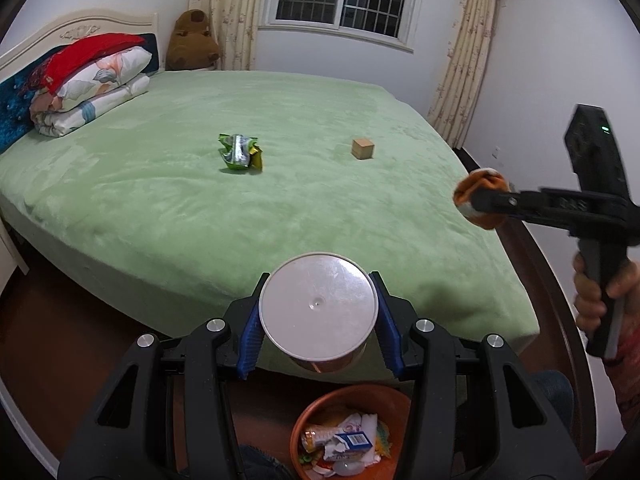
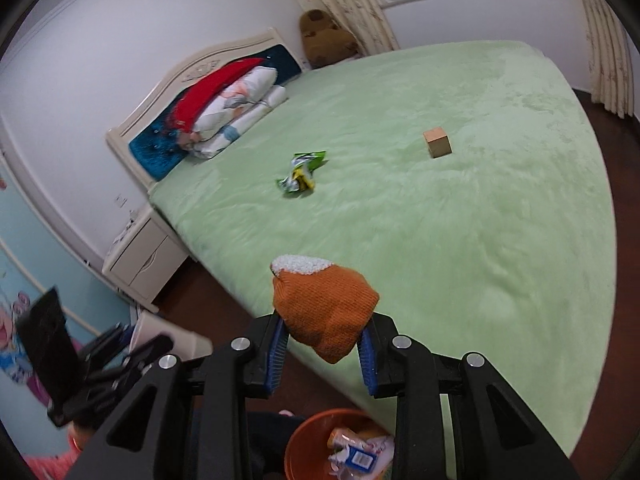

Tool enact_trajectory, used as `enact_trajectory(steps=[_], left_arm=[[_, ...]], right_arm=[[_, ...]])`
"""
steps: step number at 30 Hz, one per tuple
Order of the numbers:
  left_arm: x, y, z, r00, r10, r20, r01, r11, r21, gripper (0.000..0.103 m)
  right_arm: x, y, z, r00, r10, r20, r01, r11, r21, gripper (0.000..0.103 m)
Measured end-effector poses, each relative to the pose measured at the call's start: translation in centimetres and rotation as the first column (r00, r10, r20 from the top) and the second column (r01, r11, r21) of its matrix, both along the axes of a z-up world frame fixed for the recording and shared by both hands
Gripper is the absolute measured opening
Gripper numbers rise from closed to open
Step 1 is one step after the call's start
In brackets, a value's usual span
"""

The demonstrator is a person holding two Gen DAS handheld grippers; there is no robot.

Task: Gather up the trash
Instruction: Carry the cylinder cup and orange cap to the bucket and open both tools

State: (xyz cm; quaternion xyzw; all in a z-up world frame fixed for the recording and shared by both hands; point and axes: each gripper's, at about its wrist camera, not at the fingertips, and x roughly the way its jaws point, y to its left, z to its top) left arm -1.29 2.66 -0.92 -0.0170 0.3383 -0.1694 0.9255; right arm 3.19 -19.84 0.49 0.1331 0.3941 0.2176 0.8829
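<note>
Orange bin [image 1: 352, 400] below me, wrappers and a carton inside. My left gripper [image 1: 318, 320] clamped on a white-lidded cup [image 1: 318, 308] over the bed edge. My right gripper [image 2: 324, 344] pinching an orange knit sock [image 2: 324, 308], above the bin too. Farther out on the green bed [image 1: 160, 208]: crumpled green snack bag [image 1: 240, 152], wooden cube [image 1: 363, 148], apart.

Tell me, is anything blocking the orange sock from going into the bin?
Nothing visible does. The right gripper holds the sock over the bed's edge, and the bin sits open on the floor just below. The left gripper, holding a cup, is off to one side.
</note>
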Motion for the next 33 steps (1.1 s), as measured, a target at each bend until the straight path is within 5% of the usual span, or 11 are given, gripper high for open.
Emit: enact_trajectory(steps=[9, 16, 25, 27, 33], left_arm=[[-3.4, -2.2, -2.6, 0.996, -0.057, -0.062, 0.058, 0.998, 0.011, 0.047], [-4.5, -3.2, -9.3, 0.971, -0.067, -0.229, 0.077, 0.996, 0.036, 0.047], [-4.5, -4.8, -20.2, 0.87, -0.047, -0.491, 0.083, 0.995, 0.052, 0.047], [-4.2, -4.9, -22.7, 0.831, -0.036, -0.555, 0.072, 0.996, 0.044, 0.047], [-3.9, -5.4, -27.5, 0.773, 0.021, -0.633, 0.067, 0.991, 0.115, 0.047]], right_arm=[[-7.6, 1.0, -2.0, 0.997, 0.076, -0.003, -0.077, 0.997, -0.032, 0.03], [-10.8, 0.8, -8.9, 0.987, 0.066, -0.145, -0.075, 0.996, -0.056, 0.03], [-12.0, 3.2, -20.3, 0.916, 0.065, -0.395, -0.12, 0.986, -0.114, 0.03], [-12.1, 3.8, -22.2, 0.898, 0.067, -0.436, -0.137, 0.982, -0.131, 0.03], [-11.4, 5.2, -25.9, 0.862, 0.061, -0.503, -0.166, 0.972, -0.166, 0.03]])
